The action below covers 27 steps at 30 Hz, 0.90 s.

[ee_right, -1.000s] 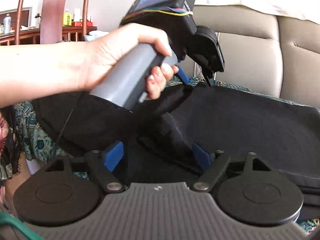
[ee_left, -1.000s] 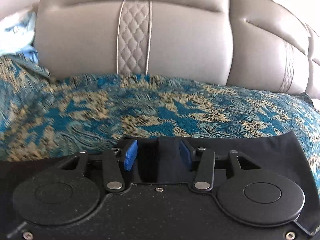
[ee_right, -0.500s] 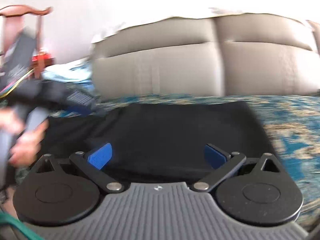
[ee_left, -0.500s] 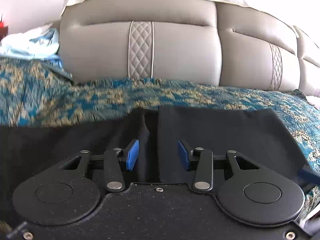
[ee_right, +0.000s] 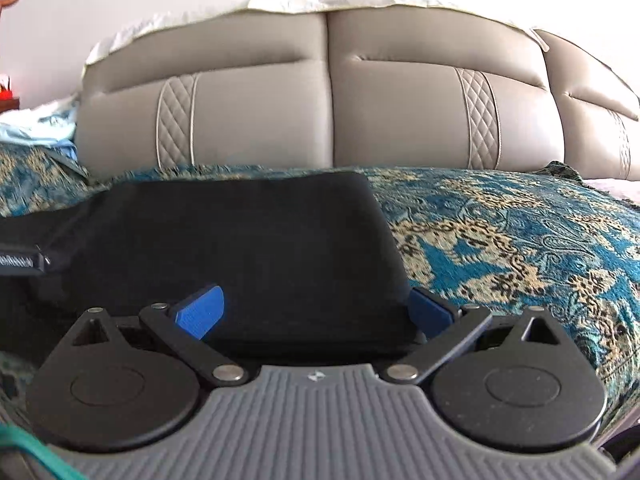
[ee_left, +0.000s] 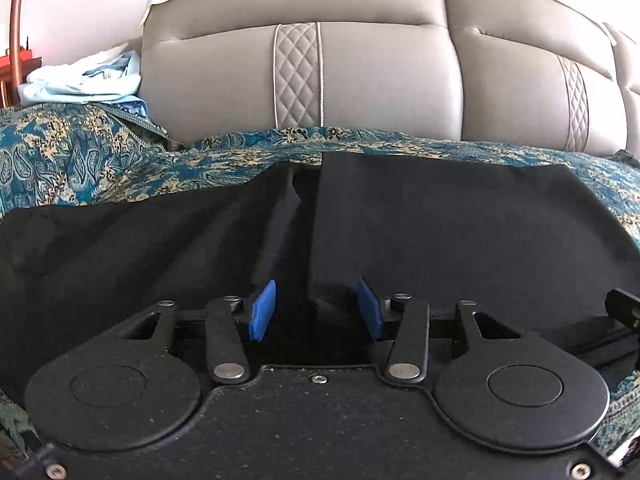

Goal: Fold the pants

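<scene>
Black pants [ee_left: 440,240] lie folded flat on a blue and gold patterned sofa cover [ee_left: 100,160]. A lengthwise fold edge runs up the middle in the left wrist view. My left gripper [ee_left: 316,310] hovers low over them. Its jaws are opening, the fold edge sits between the blue pads [ee_left: 262,312], and neither pad presses on it. In the right wrist view my right gripper [ee_right: 316,312] is wide open, its pads straddling the near right corner of the pants [ee_right: 240,240] without pinching it.
The grey leather sofa backrest [ee_left: 380,80] rises just behind the pants. A crumpled light blue cloth [ee_left: 84,84] lies at the far left. Bare patterned cover [ee_right: 520,240] stretches to the right of the pants. Part of the left gripper [ee_right: 16,262] shows at the left edge.
The left gripper has drawn back toward the near side, so more of the pants shows. The right gripper swung right, away from the hand holding the other gripper, and its jaws spread wider.
</scene>
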Each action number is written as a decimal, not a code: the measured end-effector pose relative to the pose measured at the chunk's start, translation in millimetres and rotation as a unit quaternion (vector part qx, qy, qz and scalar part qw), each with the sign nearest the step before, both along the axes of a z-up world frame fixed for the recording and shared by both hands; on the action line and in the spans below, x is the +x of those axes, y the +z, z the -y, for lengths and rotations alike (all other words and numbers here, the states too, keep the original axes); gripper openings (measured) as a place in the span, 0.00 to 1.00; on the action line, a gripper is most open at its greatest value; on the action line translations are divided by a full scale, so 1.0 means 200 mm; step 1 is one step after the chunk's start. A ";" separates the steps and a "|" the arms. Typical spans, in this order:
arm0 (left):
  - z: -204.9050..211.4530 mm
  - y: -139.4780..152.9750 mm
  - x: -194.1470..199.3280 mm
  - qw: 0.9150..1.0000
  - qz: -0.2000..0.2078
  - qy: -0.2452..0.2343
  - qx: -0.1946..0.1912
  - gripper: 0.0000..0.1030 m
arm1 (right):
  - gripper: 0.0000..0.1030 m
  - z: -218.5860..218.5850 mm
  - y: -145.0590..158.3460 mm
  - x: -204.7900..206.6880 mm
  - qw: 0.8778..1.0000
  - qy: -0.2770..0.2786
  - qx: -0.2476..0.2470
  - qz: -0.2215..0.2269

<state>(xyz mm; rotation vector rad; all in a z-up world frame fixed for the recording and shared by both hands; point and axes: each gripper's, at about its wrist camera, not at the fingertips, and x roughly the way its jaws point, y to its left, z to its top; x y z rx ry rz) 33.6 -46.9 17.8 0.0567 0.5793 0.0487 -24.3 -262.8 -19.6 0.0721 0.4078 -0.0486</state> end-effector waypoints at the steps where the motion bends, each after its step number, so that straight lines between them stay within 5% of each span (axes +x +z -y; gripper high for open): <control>1: 0.00 0.00 0.00 1.000 0.001 0.000 0.000 0.46 | 1.00 -0.01 -0.01 0.01 1.000 -0.001 -0.008 -0.002; 9: -0.01 -0.02 -0.01 1.000 0.015 0.004 0.009 0.57 | 1.00 -0.01 -0.05 0.00 1.000 -0.005 -0.018 0.007; 16: -0.07 -0.04 0.00 0.999 0.016 0.030 -0.011 0.82 | 1.00 0.00 -0.08 -0.02 1.000 -0.003 -0.008 0.020; 27: -0.10 -0.07 0.01 0.999 0.026 0.039 -0.011 0.97 | 1.00 -0.01 -0.10 -0.03 0.999 -0.009 -0.009 0.034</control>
